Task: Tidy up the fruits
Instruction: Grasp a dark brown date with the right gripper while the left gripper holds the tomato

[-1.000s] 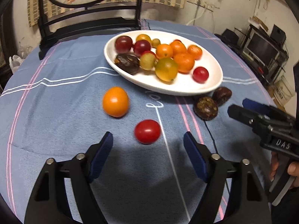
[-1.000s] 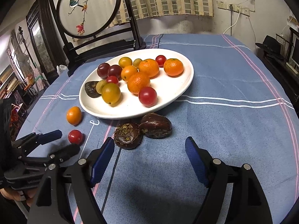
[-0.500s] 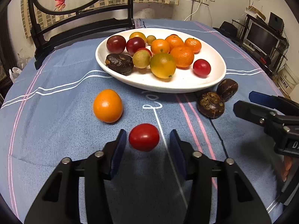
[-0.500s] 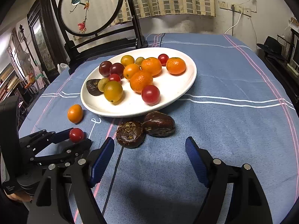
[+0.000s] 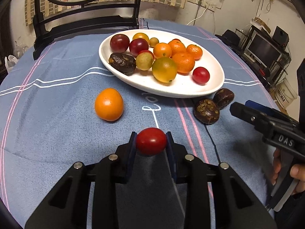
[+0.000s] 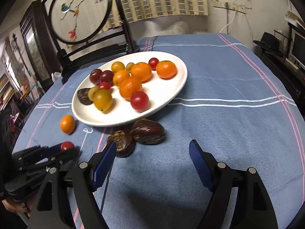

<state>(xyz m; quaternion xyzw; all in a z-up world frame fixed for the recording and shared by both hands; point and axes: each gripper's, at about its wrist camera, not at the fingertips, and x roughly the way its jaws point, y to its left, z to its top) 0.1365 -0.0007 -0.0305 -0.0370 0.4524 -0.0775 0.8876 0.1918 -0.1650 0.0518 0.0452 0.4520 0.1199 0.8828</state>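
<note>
A red tomato (image 5: 151, 140) is clamped between the blue pads of the left gripper (image 5: 150, 143), low over a blue striped tablecloth (image 5: 57, 133). An orange fruit (image 5: 109, 104) is seen on the cloth at ten o'clock from the tomato. A white plate (image 5: 181, 92) heaped with mixed fruit is placed at twelve o'clock. Two dark brown fruits (image 6: 146, 131) are found touching each other just beside the plate's near rim. The right gripper (image 6: 152, 164) is held wide apart and empty, its left pad just beside them.
</note>
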